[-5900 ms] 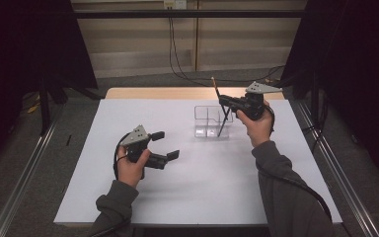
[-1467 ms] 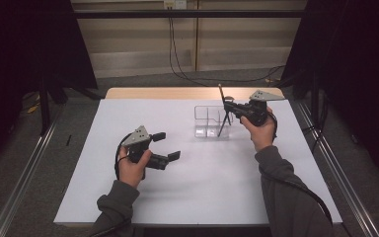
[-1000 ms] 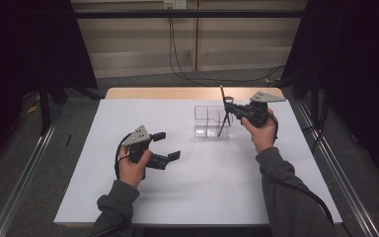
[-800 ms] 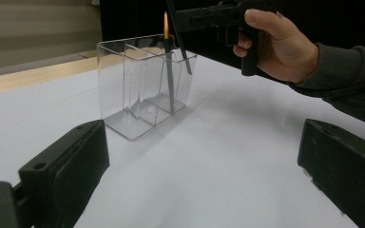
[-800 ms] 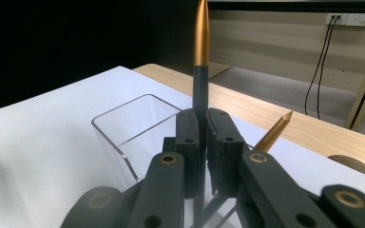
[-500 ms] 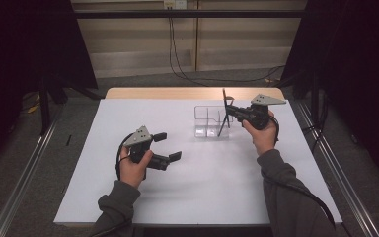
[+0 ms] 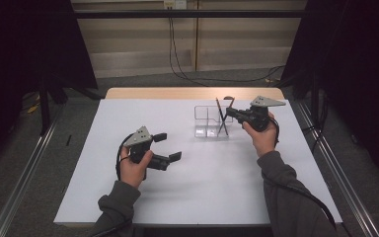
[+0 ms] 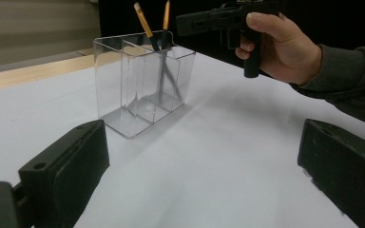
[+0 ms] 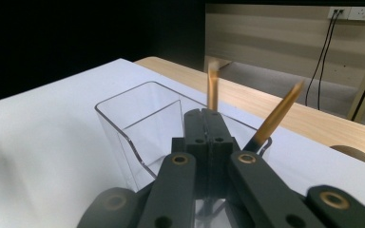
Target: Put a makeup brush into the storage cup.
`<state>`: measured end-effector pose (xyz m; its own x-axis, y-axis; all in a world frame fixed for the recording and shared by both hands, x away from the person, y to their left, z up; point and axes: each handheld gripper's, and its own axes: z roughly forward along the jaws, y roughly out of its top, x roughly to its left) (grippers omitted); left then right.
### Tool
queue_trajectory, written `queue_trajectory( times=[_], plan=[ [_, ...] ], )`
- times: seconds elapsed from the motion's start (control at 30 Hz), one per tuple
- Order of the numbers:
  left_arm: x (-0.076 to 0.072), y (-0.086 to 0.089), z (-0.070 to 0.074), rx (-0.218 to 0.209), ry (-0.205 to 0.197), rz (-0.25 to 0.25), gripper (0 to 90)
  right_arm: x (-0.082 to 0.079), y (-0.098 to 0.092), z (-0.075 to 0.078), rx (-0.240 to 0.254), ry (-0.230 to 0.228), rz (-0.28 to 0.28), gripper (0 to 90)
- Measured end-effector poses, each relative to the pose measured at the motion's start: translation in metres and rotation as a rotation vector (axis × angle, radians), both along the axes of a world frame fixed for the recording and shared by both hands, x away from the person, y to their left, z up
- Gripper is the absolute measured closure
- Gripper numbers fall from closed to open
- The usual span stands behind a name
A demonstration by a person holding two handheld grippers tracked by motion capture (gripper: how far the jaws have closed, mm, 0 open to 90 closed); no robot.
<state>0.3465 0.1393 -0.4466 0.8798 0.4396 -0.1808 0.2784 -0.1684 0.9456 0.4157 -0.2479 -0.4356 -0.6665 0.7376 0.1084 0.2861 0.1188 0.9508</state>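
Observation:
A clear plastic organizer (image 7: pixel 205 123) (image 8: pixel 138 85) (image 9: pixel 138 128) with dividers stands on the white table, right of the middle. Two pencils stand in its end compartment nearest my right hand. My right gripper (image 7: pixel 230 113) (image 9: pixel 208 116) hovers over that end, shut on the upright pencil (image 9: pixel 212 83) (image 8: pixel 166 16), which sticks up past its closed jaws. The other pencil (image 9: pixel 279 115) (image 8: pixel 143 18) leans free against the rim. My left gripper (image 7: pixel 167 146) rests low on the table to the left, open, with nothing between its black pads (image 8: pixel 69 166).
The white tabletop (image 7: pixel 128 113) runs wide around the organizer. A wooden strip (image 7: pixel 148 93) borders its far edge. Metal rails (image 7: pixel 27 163) flank the table, cables hang on the back wall (image 7: pixel 172 44), and dark curtains close both sides.
Over the last seconds the right gripper has drifted slightly right and the pencil it holds has come more upright in the organizer. The left gripper has stayed put.

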Motion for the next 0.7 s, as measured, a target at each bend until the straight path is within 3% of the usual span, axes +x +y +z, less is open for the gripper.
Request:
queue_trajectory(
  times=[0.2, 0.7],
  plan=[
    [0.0, -0.0014, -0.0011, -0.004, 0.003, 0.001, 2.9, -0.0018, -0.0013, 0.0028, 0.011, -0.002, 0.015, 89.8],
    [-0.0005, -0.0002, -0.0004, -0.007, 0.005, 0.004, 2.9, -0.0057, 0.0005, -0.0001, 0.03, 0.008, 0.022, 66.9]
  ],
)
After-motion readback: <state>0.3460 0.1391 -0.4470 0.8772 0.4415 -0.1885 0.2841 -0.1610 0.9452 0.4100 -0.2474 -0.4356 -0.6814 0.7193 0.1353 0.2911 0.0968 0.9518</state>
